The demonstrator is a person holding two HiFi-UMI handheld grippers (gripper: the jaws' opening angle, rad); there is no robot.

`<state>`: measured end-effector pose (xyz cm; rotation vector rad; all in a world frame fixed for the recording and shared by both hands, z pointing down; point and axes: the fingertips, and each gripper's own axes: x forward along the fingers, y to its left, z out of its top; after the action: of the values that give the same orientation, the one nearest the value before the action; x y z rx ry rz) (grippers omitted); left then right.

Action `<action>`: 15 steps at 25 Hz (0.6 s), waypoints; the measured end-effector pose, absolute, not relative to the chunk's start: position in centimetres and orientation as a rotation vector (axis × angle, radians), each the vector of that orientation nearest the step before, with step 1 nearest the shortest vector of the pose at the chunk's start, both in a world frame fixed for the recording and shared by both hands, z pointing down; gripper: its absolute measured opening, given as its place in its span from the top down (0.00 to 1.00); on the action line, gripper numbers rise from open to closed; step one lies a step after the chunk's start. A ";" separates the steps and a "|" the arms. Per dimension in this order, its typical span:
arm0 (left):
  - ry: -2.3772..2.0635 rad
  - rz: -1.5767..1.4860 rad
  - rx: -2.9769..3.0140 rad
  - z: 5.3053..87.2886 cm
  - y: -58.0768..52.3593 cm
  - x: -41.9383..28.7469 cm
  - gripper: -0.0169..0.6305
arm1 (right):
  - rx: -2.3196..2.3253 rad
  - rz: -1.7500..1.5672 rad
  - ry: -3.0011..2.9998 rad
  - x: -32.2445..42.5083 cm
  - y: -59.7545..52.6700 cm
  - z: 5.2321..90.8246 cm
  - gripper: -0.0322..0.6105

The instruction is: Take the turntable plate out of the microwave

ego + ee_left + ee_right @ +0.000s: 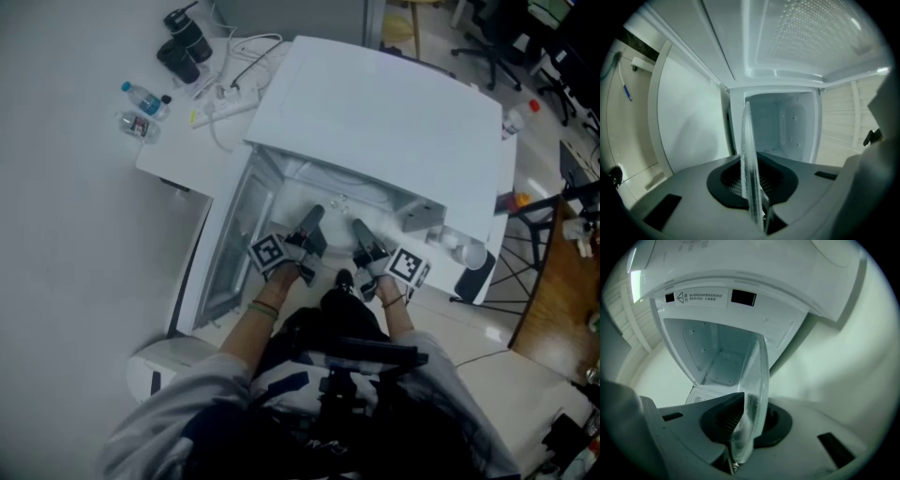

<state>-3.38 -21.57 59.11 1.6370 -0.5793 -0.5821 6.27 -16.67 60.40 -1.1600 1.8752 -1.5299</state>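
Glass rim pinched on 2 sides: left gripper and right gripper each have jaws closed down on the turntable plate, held at the mouth of the microwave. Best kept level, both grips equally firm, drawn straight back past the open door.

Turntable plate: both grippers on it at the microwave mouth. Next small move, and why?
The left gripper and right gripper are each shut on the plate rim, with the microwave cavity close ahead. So probably draw both straight back together, keeping it level, to clear the opening.
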 end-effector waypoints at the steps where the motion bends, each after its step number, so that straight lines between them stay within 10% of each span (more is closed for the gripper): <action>1: -0.579 -0.582 1.631 59.0 -21.4 -3.3 0.95 | -1.201 -1.541 1.885 6.5 -16.4 60.7 0.88; 15: -0.556 -0.604 1.662 56.4 -18.5 -3.7 0.95 | -1.285 -1.524 1.935 6.4 -13.5 60.0 0.85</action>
<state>-3.72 -18.53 56.39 1.6625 -0.5557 -0.6043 6.38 -13.48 60.04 -1.2849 1.9354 -1.5240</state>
